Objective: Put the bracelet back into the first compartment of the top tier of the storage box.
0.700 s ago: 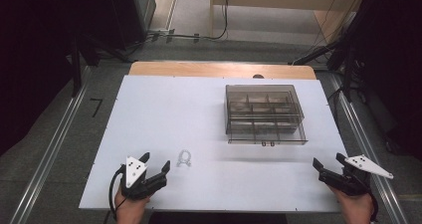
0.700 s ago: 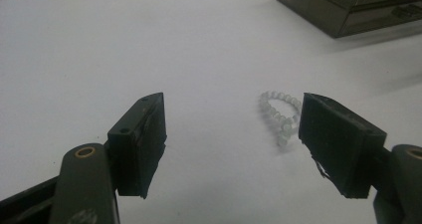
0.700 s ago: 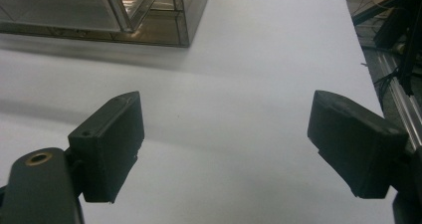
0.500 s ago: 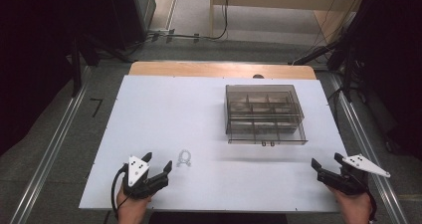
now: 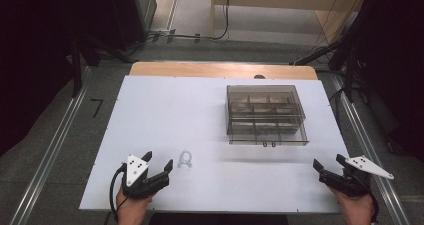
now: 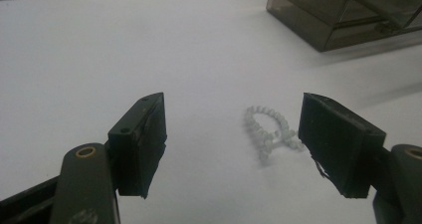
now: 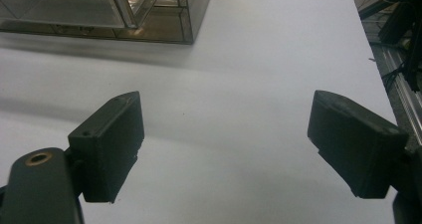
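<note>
A small clear coiled ring [image 5: 185,158] lies on the white table [image 5: 200,115] near the front left. My left gripper [image 5: 158,160] is open just left of it and in front of it, not touching. In the left gripper view the ring [image 6: 271,129] rests beyond the wide-apart jaws of that gripper [image 6: 231,107], close to the right-hand one. A smoky transparent compartment box [image 5: 265,114] stands right of centre with its lid shut. At the table's front right corner my right gripper [image 5: 330,166] is open over bare table, and its own view shows the gripper [image 7: 225,102] holding nothing.
The box's corner [image 6: 343,10] shows at the upper right of the left gripper view, and its front wall [image 7: 109,10] at the top of the right gripper view. The table's right edge [image 7: 368,40] is near the right gripper. A wooden strip [image 5: 220,69] borders the far side.
The left gripper has edged slightly right, toward the ring. The right gripper has barely shifted. The ring and the box have not moved.
</note>
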Motion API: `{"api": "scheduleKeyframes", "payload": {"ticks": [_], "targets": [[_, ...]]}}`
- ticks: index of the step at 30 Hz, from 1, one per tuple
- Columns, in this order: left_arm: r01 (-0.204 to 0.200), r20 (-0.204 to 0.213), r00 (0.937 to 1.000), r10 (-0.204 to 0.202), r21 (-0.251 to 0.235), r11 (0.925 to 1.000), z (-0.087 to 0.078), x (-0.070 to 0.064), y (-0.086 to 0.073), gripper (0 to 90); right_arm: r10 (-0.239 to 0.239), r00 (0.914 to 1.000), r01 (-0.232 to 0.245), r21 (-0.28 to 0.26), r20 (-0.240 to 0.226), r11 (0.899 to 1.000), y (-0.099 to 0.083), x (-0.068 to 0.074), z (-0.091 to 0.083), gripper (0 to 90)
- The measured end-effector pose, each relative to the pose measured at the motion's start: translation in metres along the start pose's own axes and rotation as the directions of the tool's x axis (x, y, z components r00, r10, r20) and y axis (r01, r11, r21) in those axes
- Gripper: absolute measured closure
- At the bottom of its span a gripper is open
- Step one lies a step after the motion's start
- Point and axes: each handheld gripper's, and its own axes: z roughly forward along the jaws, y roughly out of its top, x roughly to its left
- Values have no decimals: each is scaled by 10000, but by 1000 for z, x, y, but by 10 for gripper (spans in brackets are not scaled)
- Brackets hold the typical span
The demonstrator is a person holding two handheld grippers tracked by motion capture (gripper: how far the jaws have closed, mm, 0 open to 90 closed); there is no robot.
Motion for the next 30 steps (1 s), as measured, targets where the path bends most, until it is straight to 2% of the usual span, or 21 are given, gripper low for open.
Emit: {"api": "scheduleKeyframes", "payload": {"ticks": [4,21,30], "targets": [[-112,-4,9999,112,-58,9999,1,-4,2,276,-43,10000,43,30,-14,10000,0,1,1,135],[-375,173,9992,371,226,9990,13,-12,1,275,-14,10000,18,370,-86,9993,-1,1,5,135],[-419,179,9990,414,295,9987,19,-13,3,275,-1,9999,5,322,-124,9995,0,0,5,135]]}}
